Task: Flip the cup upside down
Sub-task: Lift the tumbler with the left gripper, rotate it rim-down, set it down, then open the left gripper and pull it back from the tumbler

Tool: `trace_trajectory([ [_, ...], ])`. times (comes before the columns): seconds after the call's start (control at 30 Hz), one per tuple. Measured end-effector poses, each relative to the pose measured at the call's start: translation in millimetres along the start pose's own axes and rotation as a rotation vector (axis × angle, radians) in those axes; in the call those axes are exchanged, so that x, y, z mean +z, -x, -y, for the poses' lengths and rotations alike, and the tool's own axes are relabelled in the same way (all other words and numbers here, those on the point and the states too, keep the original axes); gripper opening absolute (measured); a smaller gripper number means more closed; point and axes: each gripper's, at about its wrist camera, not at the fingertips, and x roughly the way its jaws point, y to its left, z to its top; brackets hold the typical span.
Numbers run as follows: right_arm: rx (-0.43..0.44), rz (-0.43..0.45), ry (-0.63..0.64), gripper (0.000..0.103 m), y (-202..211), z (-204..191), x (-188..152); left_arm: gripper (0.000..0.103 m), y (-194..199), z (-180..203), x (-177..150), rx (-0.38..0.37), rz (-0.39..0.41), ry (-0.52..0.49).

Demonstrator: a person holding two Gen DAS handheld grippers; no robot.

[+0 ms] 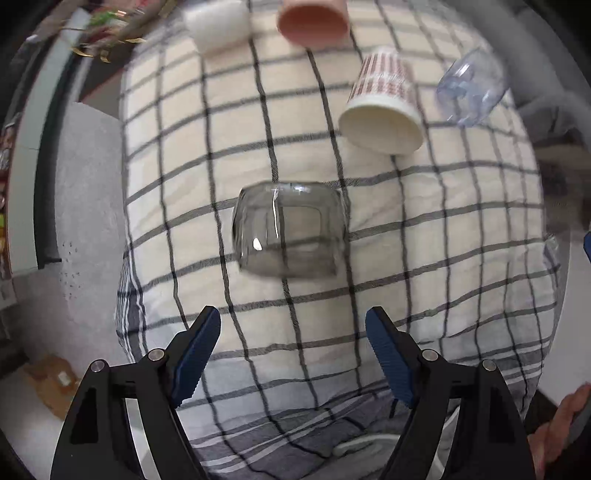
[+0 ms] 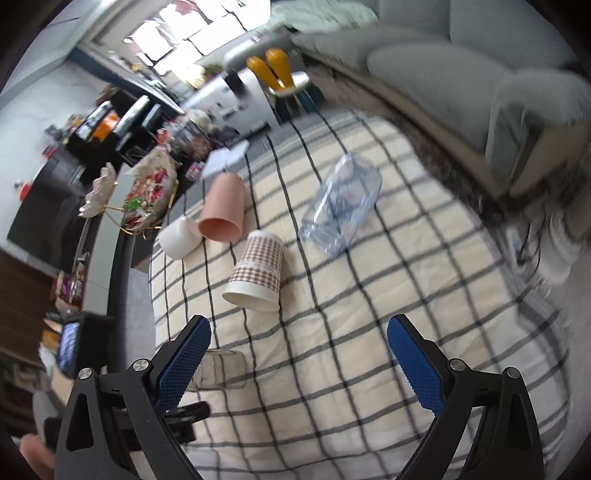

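A smoky grey glass cup (image 1: 290, 230) stands upside down on the checked cloth (image 1: 424, 258), just ahead of my open, empty left gripper (image 1: 293, 328). The same glass (image 2: 221, 369) shows low in the right wrist view, partly behind the left finger. A checked paper cup (image 1: 382, 107) (image 2: 256, 275), a pink cup (image 1: 314, 22) (image 2: 223, 208), a white cup (image 1: 218, 24) (image 2: 179, 238) and a clear plastic cup (image 1: 471, 88) (image 2: 341, 206) all lie on their sides farther off. My right gripper (image 2: 299, 336) is open and empty above the cloth.
A grey sofa (image 2: 461, 55) runs along the far right. A dish of sweets (image 2: 147, 195) and dark shelves (image 2: 103, 129) stand at the left past the cloth's edge. A grey floor (image 1: 85, 221) lies left of the cloth.
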Motion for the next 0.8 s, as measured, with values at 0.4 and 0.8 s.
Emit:
trace_trajectory([
  [0.4,-0.054,0.328,0.243,0.097,69.2,-11.0,-40.9,0.088,66.8,-16.1,-115.7,0.16,0.735,0.201],
  [0.8,-0.153,0.528,0.41,0.102,102.7,-27.2,-89.8,0.103,81.7,-10.0,-185.8,0.186,1.099,0.267],
])
